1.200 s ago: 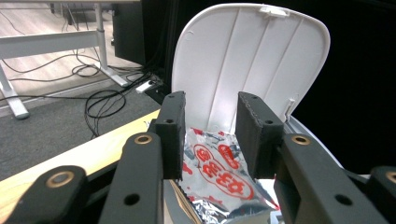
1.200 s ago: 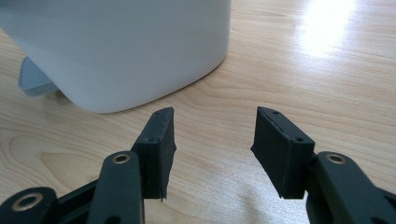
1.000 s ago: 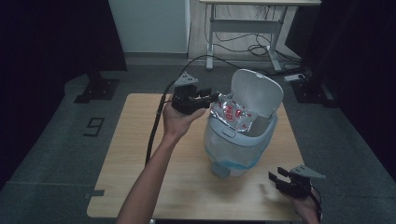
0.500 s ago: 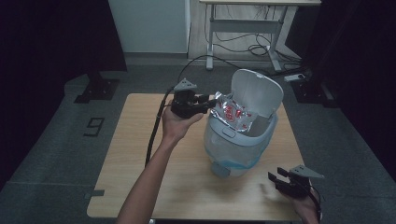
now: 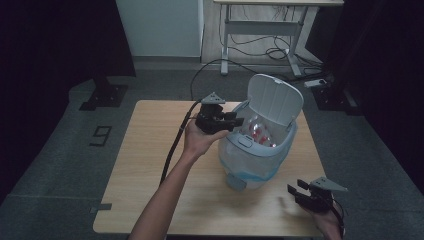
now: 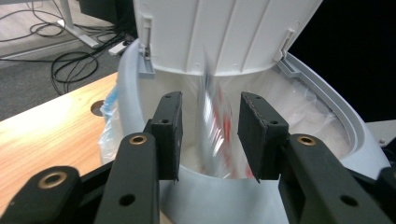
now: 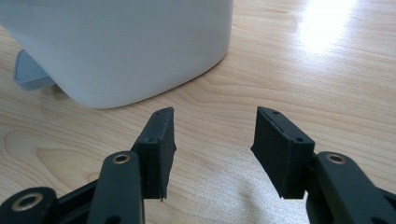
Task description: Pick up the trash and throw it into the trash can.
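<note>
The left hand-held gripper [image 6: 210, 135] hovers at the rim of the pale blue flip-lid trash bin [image 5: 260, 155] with jaws parted, gripping nothing. Beyond its tips, a blurred silver-and-red wrapper [image 6: 217, 135] sits inside the plastic liner [image 6: 303, 107]. The right hand-held gripper [image 7: 212, 144], half open and empty, rests low over the desk [image 7: 327, 70], the bin just ahead.

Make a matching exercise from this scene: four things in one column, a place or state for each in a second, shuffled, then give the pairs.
Things:
1. bin lid
2. crinkly wrapper
3. left tongs
4. right tongs

Places or states:
A. open, low over the near right corner of the table
B. tipped up and back
C. open at the rim of the bin
D. inside the bin, blurred

Pairs: 1-B, 2-D, 3-C, 4-A
</note>
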A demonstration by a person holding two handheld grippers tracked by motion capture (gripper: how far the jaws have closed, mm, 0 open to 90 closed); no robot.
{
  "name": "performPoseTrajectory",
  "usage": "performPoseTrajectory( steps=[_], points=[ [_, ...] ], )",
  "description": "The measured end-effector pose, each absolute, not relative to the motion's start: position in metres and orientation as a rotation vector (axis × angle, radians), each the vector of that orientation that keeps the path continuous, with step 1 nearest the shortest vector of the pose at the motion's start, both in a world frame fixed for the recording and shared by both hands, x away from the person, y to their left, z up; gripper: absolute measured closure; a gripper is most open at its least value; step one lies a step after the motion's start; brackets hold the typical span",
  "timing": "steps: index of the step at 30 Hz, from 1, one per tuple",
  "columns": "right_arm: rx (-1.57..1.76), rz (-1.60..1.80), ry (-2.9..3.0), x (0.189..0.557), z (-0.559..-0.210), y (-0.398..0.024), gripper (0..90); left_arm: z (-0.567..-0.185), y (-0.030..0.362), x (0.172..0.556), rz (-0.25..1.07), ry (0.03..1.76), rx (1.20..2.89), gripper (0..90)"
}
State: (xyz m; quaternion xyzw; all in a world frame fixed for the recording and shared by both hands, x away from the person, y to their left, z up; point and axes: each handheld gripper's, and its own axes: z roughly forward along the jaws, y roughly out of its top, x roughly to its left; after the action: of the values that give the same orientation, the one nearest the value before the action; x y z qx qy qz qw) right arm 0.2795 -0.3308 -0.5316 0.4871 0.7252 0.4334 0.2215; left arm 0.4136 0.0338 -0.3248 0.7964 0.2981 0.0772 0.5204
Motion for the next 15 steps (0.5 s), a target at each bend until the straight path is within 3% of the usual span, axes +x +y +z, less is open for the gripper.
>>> performPoseTrajectory(
  steps=[15],
  points=[
    [1.338, 1.205, 2.002, 0.279, -0.529, -0.328, 47.4, -0.314, 0.058, 0.4, 0.251, 0.727, 1.876, 56.8]
  ],
)
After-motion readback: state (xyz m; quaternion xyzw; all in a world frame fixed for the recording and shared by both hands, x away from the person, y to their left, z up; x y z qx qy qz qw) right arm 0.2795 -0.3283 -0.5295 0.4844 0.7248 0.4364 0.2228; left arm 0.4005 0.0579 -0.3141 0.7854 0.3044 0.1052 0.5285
